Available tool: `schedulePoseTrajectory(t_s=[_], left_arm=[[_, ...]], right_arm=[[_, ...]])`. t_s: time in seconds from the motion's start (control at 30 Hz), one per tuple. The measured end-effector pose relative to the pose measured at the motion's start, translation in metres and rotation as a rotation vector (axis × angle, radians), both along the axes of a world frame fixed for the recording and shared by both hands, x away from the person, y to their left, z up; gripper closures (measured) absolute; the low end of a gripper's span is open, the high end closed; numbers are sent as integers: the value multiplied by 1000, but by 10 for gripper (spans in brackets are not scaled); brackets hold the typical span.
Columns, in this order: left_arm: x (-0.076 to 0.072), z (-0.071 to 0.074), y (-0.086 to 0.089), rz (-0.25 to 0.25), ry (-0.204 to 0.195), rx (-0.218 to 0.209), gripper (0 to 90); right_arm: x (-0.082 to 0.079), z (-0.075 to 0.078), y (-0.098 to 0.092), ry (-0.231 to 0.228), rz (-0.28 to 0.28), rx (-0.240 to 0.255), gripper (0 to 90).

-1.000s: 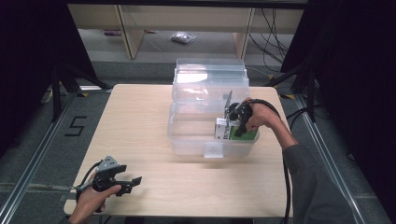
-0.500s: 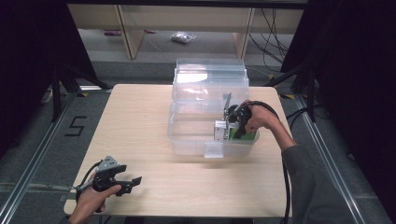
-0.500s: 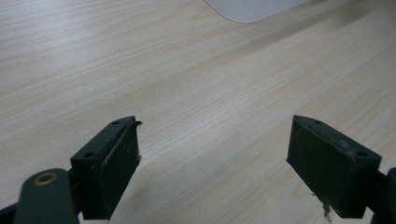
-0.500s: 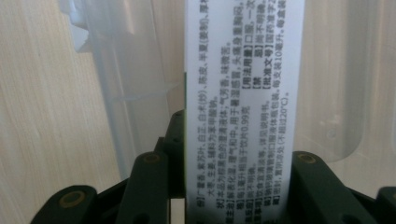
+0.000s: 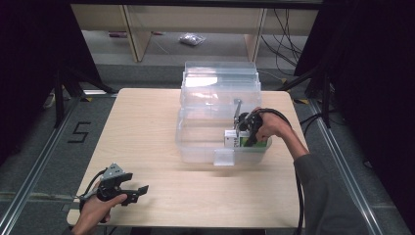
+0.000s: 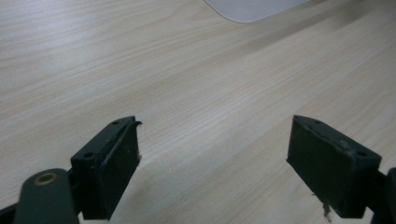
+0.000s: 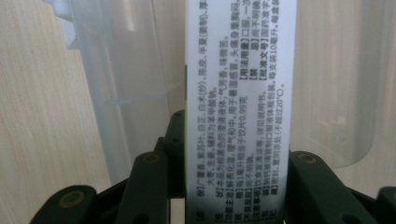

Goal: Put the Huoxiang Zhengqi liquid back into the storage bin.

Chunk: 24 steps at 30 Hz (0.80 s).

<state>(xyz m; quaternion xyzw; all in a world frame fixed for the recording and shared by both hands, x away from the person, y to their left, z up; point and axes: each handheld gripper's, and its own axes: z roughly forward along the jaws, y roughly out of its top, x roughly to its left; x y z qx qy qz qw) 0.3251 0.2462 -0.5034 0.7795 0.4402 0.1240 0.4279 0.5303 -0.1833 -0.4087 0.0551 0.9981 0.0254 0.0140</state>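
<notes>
While the left gripper [image 5: 138, 192] rests low at the near left corner of a pale wooden table [image 5: 147, 127], its two black jaws stand wide apart with nothing between them, the left gripper view showing only bare wood grain in the gap. A hand [image 5: 95, 208] holds it from the bottom edge of the high view, a cable looping back from the tool toward the table's edge.

Farther across the table, toward the right, the right gripper [image 5: 243, 137] reaches down into a clear plastic storage bin [image 5: 195, 142] that sits in the middle of the tabletop. Its jaws are closed against the two sides of a white-and-green carton [image 7: 240, 102], which stands between them printed with lines of small Chinese text, as the right gripper view shows at close range. In the high view the carton sits inside the bin at its near right corner, just behind the bin's front latch [image 5: 224, 157]. A hand [image 5: 271, 125] wraps the tool from the right, the sleeve and a black cable running back along the table's right edge.

Beyond the bin, the bin's clear lid [image 5: 220, 81] stands tilted up at the back. Behind the table, a light wooden shelf frame [image 5: 134, 34] stands on a grey floor, with a small clear bag [image 5: 191, 39] lying beneath it.
</notes>
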Motion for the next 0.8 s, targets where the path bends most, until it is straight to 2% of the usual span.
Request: schedulePoseTrajectory(t_s=[0.07,0.13,0.27,0.37,0.4,0.43,0.57,0.63,0.8], left_arm=[[0,0,0,-2,2,2,160],[0,0,0,-2,2,2,160],[0,0,0,-1,2,1,160],[0,0,0,-2,2,1,160],[0,0,0,0,2,0,160],[0,0,0,-2,2,2,160],[0,0,0,0,2,0,160],[0,0,0,0,2,-1,160],[0,0,0,-1,2,0,160]], right_arm=[[1,-1,1,4,12,3,644],[-2,-1,1,5,-36,-30,643],[-1,-3,2,5,-13,-24,642],[-2,-5,4,9,-23,-31,641],[0,-6,4,16,-3,-29,641],[-2,-6,4,15,-27,-39,640],[-2,-6,5,17,-36,-42,640],[0,-7,5,19,-6,-42,639],[0,-9,3,18,5,-39,634]])
